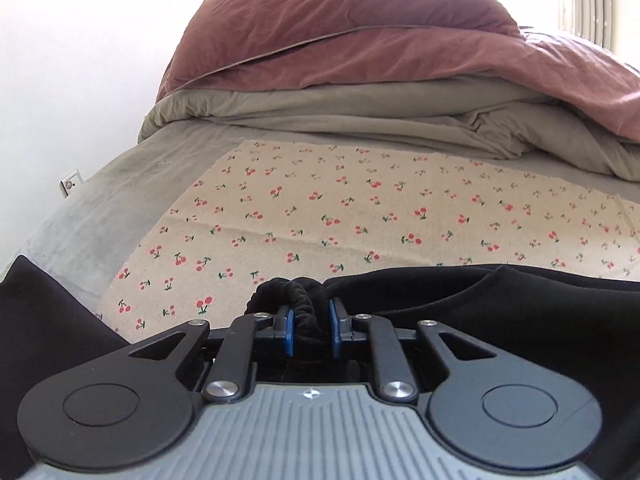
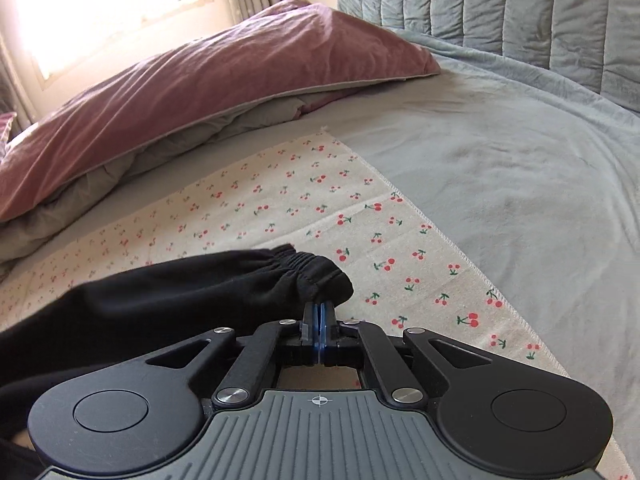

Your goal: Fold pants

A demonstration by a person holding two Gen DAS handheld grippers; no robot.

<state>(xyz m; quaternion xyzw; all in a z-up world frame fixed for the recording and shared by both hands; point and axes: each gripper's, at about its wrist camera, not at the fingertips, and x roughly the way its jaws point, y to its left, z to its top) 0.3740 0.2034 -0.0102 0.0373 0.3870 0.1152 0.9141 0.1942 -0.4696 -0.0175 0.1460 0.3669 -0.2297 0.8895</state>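
Black pants (image 1: 500, 312) lie over a cherry-print cloth (image 1: 340, 208) on a bed. In the left wrist view my left gripper (image 1: 311, 320) is shut on a bunched, elastic-gathered part of the pants (image 1: 296, 300), its blue pads pressed on both sides of the bunch. In the right wrist view my right gripper (image 2: 319, 314) is shut on the edge of a gathered elastic cuff of the pants (image 2: 308, 276), the blue pads nearly meeting. From that cuff the black fabric (image 2: 160, 292) runs off to the left.
A dusty-pink and olive duvet (image 1: 360, 60) is heaped at the far side of the cloth. Grey-blue bedsheet (image 2: 520, 184) spreads to the right, with a quilted headboard (image 2: 500, 4) behind. A bright window (image 2: 100, 4) and curtains stand at the back.
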